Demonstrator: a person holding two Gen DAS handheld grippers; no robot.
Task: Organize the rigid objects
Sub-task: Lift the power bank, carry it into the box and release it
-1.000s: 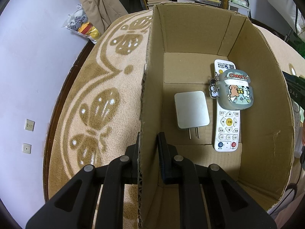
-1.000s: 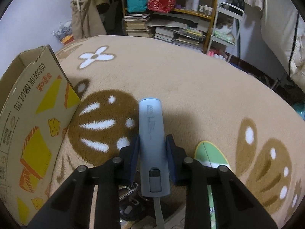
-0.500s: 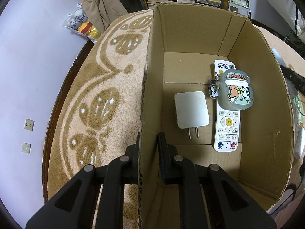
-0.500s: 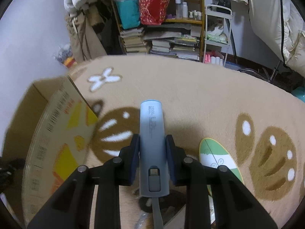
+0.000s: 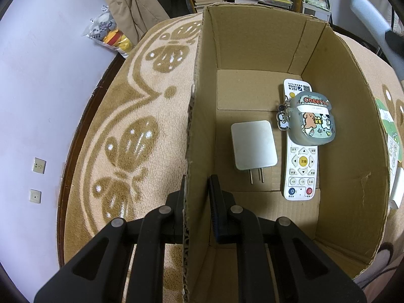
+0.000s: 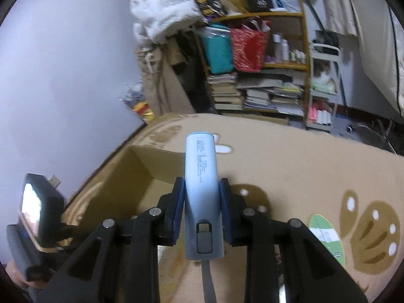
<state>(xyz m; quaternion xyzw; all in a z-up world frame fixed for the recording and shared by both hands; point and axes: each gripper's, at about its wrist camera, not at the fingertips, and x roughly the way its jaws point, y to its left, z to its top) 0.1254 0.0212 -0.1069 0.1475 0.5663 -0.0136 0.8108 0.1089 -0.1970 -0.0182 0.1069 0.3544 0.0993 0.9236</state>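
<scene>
The left gripper (image 5: 196,197) is clamped on the left wall of an open cardboard box (image 5: 358,131), one finger outside the wall and one inside, near the box's near-left corner. The box stands on a beige rug (image 5: 121,126) with brown patterns. On the box floor lie a white wall charger (image 5: 253,149) with its prongs pointing near, and just to its right a white remote control (image 5: 301,171) lying lengthwise. A grey earbud case (image 5: 311,123) with cartoon stickers and a small charm rests on the far half of the remote. The right gripper (image 6: 201,197) is closed on a pale blue power bank (image 6: 202,184), which sticks out forward between the fingers, its port end nearest the camera. It is held in the air above the rug, with the box's open top (image 6: 141,176) below and to its left. A cluttered bookshelf (image 6: 265,80) stands at the far wall.
</scene>
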